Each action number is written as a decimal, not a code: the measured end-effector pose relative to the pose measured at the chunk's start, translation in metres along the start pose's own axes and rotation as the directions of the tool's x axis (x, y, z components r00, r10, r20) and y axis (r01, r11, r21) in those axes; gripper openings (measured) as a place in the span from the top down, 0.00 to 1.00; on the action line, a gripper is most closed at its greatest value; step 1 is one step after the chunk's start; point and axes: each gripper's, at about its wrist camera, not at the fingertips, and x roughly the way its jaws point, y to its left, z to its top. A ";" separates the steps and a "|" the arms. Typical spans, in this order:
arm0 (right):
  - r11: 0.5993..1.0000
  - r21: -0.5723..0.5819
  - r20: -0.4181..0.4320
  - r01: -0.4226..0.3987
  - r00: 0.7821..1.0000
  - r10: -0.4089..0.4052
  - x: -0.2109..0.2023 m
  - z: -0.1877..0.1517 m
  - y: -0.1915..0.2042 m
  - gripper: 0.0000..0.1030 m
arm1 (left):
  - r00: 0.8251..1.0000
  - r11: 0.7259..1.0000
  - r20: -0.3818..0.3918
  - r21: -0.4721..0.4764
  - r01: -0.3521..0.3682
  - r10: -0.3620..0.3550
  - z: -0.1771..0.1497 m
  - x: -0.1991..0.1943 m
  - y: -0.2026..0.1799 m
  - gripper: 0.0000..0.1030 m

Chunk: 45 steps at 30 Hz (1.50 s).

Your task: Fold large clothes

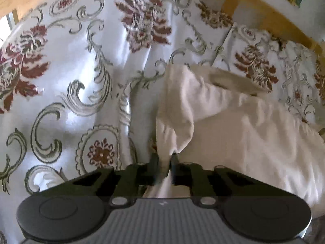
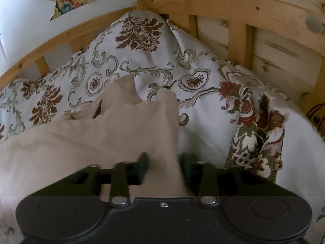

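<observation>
Left wrist view: left gripper point(image 1: 164, 158) angled steeply down over the bed, jaws pressed together on a gathered pinch of the cream garment point(image 1: 233, 126), cloth bunched between the pads and trailing out behind them. Right wrist view: right gripper point(image 2: 164, 162) also tilted down; the garment point(image 2: 91, 138) drapes through the gap between its fingers point(image 2: 143, 163), which stand visibly apart around a thick fold, so the grip reads as clamped on bunched cloth. No legible writing or labels. Garment is plain cream, soft, heavily creased, lying crumpled on the floral bedspread point(image 1: 71, 71) beside the pine bed frame point(image 2: 233, 6); patterned pillow point(image 2: 256, 126) to its right.
</observation>
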 end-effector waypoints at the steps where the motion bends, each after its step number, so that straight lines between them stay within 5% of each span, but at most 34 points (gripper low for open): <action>1: 1.000 -0.003 0.024 -0.001 1.000 0.001 -0.004 0.001 0.000 0.94 | 1.000 1.000 0.021 -0.014 0.008 -0.008 0.000 -0.005 0.001 0.95; 7: 0.996 -0.090 0.190 0.014 0.982 0.003 -0.023 0.009 0.012 0.96 | 0.997 0.997 0.068 -0.060 0.039 -0.035 -0.004 -0.036 0.018 0.97; 12: 0.987 -0.153 0.063 0.057 0.997 -0.048 -0.001 0.004 0.020 0.95 | 0.998 0.998 -0.026 0.041 -0.053 0.054 -0.007 -0.013 0.005 0.95; 14: 0.989 -0.131 0.032 0.063 0.998 -0.059 0.003 0.002 0.016 0.88 | 0.996 0.987 0.002 0.128 -0.093 0.093 -0.011 -0.011 -0.009 0.90; 15: 0.991 -0.119 0.030 0.064 0.998 -0.061 0.001 0.002 0.015 0.85 | 0.993 0.980 0.023 0.161 -0.120 0.118 -0.012 -0.013 -0.016 0.82; 16: 0.992 -0.109 0.035 0.066 0.997 -0.063 -0.002 0.001 0.014 0.80 | 0.989 0.971 0.044 0.190 -0.144 0.138 -0.014 -0.017 -0.021 0.57; 19: 0.990 -0.111 0.078 0.082 0.994 -0.074 -0.012 0.000 0.015 0.75 | 0.977 0.962 0.148 0.206 -0.181 0.152 -0.017 -0.036 -0.032 0.17; 21: 0.987 -0.136 0.119 0.087 0.990 -0.071 -0.020 -0.001 0.023 0.65 | 0.964 0.958 0.215 0.204 -0.200 0.155 -0.020 -0.050 -0.038 0.14; 23: 0.985 -0.154 0.155 0.080 0.986 -0.056 -0.029 -0.002 0.033 0.39 | 0.955 0.958 0.257 0.206 -0.200 0.144 -0.021 -0.059 -0.045 0.05; 24: 0.986 -0.151 0.166 0.074 0.985 -0.049 -0.031 -0.004 0.040 0.35 | 0.952 0.957 0.279 0.217 -0.193 0.129 -0.022 -0.062 -0.052 0.01; 28: 0.980 -0.201 0.203 0.013 0.979 0.029 -0.031 -0.006 0.076 0.28 | 0.937 0.940 0.349 0.323 -0.111 -0.009 -0.028 -0.064 -0.087 0.01; 29: 0.972 -0.234 0.230 0.009 0.972 0.046 -0.030 -0.007 0.087 0.19 | 0.934 0.940 0.357 0.326 -0.096 -0.028 -0.029 -0.061 -0.097 0.01; 32: 0.950 -0.313 0.295 -0.009 0.950 0.106 -0.027 -0.012 0.117 0.13 | 0.911 0.958 0.401 0.284 -0.028 -0.092 -0.025 -0.043 -0.119 0.01; 37: 0.927 -0.374 0.322 0.004 0.938 0.125 -0.001 -0.017 0.158 0.07 | 0.879 0.961 0.470 0.272 -0.058 -0.080 -0.022 -0.001 -0.130 0.01; 39: 0.920 -0.388 0.332 0.048 0.939 0.091 0.012 -0.021 0.169 0.04 | 0.884 0.963 0.463 0.260 -0.065 -0.065 -0.023 0.018 -0.127 0.01; 42: 0.902 -0.421 0.310 0.100 0.950 0.040 0.029 -0.031 0.175 0.02 | 0.916 0.964 0.402 0.249 -0.095 -0.014 -0.028 0.045 -0.118 0.01; 45: 0.906 -0.413 0.287 0.089 0.957 0.037 0.043 -0.041 0.174 0.01 | 0.931 0.980 0.364 0.194 -0.040 -0.034 -0.029 0.057 -0.105 0.00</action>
